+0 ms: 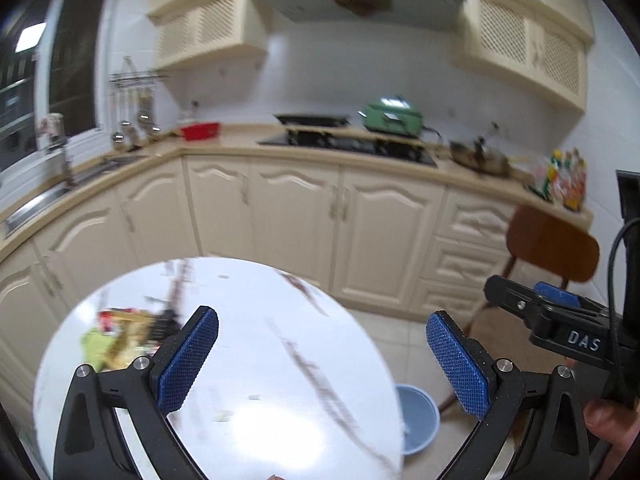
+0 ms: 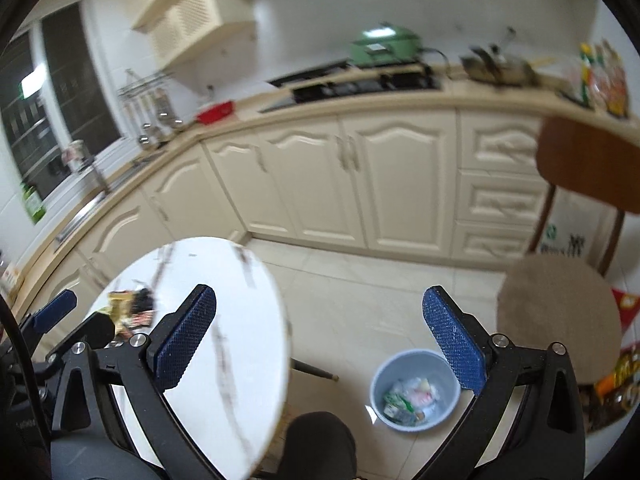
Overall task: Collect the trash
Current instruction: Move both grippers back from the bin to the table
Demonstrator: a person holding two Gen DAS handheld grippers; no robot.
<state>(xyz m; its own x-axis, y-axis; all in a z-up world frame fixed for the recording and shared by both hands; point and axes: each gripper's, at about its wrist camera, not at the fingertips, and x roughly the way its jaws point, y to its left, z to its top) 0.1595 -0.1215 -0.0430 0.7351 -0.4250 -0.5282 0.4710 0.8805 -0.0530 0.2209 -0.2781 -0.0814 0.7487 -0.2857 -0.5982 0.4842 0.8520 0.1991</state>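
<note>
A pile of wrappers and packets (image 1: 120, 334) lies at the left side of a round white marble table (image 1: 256, 344); the same trash (image 2: 130, 310) shows blurred in the right wrist view. A light blue bin (image 2: 414, 390) stands on the floor right of the table (image 2: 240, 320), holding several pieces of trash; only its rim (image 1: 418, 416) shows in the left wrist view. My left gripper (image 1: 322, 354) hangs open over the table with nothing between its fingers. My right gripper (image 2: 320, 336) is open and empty, above the floor between table and bin.
Cream kitchen cabinets (image 1: 296, 216) run along the back under a counter with a hob (image 1: 348, 146), a green pot (image 1: 394, 116) and a sink (image 1: 52, 196). A brown chair (image 2: 560, 312) stands right of the bin. Snack bags (image 2: 616, 380) lie on the floor at far right.
</note>
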